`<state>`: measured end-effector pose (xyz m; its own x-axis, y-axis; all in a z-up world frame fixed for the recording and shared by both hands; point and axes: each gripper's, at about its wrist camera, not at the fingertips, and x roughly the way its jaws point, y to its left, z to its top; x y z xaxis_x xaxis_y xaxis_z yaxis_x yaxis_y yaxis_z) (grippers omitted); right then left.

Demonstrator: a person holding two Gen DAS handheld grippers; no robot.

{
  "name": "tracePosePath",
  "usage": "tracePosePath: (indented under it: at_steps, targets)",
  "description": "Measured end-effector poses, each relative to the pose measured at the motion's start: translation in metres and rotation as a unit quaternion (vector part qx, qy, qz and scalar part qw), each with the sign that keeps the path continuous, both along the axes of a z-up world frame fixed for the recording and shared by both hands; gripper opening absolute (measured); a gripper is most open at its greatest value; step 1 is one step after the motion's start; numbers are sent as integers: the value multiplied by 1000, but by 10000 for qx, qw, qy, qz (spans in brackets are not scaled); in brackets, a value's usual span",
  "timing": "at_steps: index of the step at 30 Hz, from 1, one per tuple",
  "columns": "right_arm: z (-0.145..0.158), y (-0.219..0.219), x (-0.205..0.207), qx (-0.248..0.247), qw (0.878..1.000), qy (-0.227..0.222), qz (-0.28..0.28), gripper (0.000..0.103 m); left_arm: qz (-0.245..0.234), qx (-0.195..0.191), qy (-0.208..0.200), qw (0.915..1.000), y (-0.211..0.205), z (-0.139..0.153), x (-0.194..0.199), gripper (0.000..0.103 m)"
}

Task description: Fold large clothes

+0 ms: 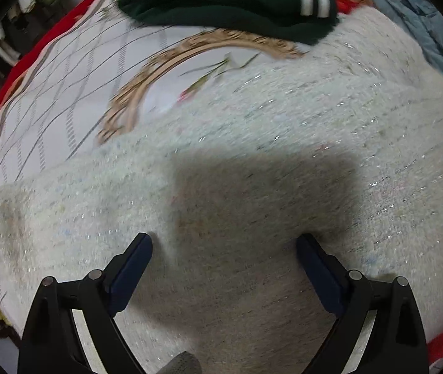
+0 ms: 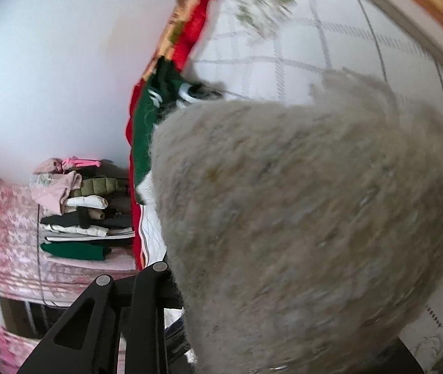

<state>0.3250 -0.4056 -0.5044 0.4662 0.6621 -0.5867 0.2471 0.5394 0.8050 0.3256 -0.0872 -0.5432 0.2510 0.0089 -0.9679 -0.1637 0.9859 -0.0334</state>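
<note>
A large fuzzy off-white knit garment [image 1: 252,155] with glittery threads lies spread over the bed. My left gripper [image 1: 224,249] is open just above it, its dark blue pads [image 1: 134,265] wide apart and empty. In the right wrist view the same garment [image 2: 299,218] hangs bunched right in front of the lens and hides my right gripper's fingertips. Only the left finger's black linkage [image 2: 146,311] shows. The cloth seems lifted by this gripper.
A dark green sweater [image 1: 221,3] with white stripes lies at the bed's far side, also in the right wrist view [image 2: 146,124]. A blue garment [image 1: 424,31] lies at right. The bedsheet [image 1: 81,78] is checked with a red border. A clothes stack [image 2: 78,212] sits beside the bed.
</note>
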Motion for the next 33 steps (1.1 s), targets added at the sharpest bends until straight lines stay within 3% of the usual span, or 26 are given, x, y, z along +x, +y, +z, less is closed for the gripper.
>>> tracePosePath:
  at_steps: [3,5,8,12,16,18,21,22,24,25,28,30,33]
  targets:
    - [37,2,5,-490,9979,-406,71,30,-218,-261,-122,9993,-21,-1,26,96]
    - [66,6,11,-967,9926,-700,198,29,-324,-628,-162,9974,-30,-1,42,96]
    - [100,16,17,-1412,9839,-1018,399,29,-187,-1036,-219,9942,-27,11,53,96]
    - [132,50,14,-1757,9714,-1305,924,29,721,-1452,-591,9850,39,55,15,96]
    - [146,121,-17,-2155,9422,-1667,1951,29,1858,-1429,-700,9696,135,80,-62,96]
    - [144,164,-38,-2298,9208,-1844,2554,29,2454,-1260,-671,9589,184,89,-107,96]
    - [120,232,-76,-2508,8792,-1967,3542,29,3122,-959,-644,9430,231,103,-169,96]
    - [101,258,-97,-2657,8562,-1993,3956,29,3265,-825,-631,9395,244,104,-189,96]
    - [76,285,-121,-2854,8269,-1975,4424,29,3448,-606,-617,9347,254,106,-214,96]
    - [61,297,-136,-3012,8067,-2004,4673,29,3517,-522,-593,9328,260,106,-224,96]
    - [17,314,-177,-3454,7497,-2067,5252,29,3643,-502,-556,9283,270,98,-228,96]
    - [4,317,-196,-3666,7182,-2168,5503,29,3665,-571,-645,9264,270,102,-227,96]
    - [8,322,-202,-3786,6896,-2215,5763,37,3622,-709,-793,9260,273,104,-219,96]
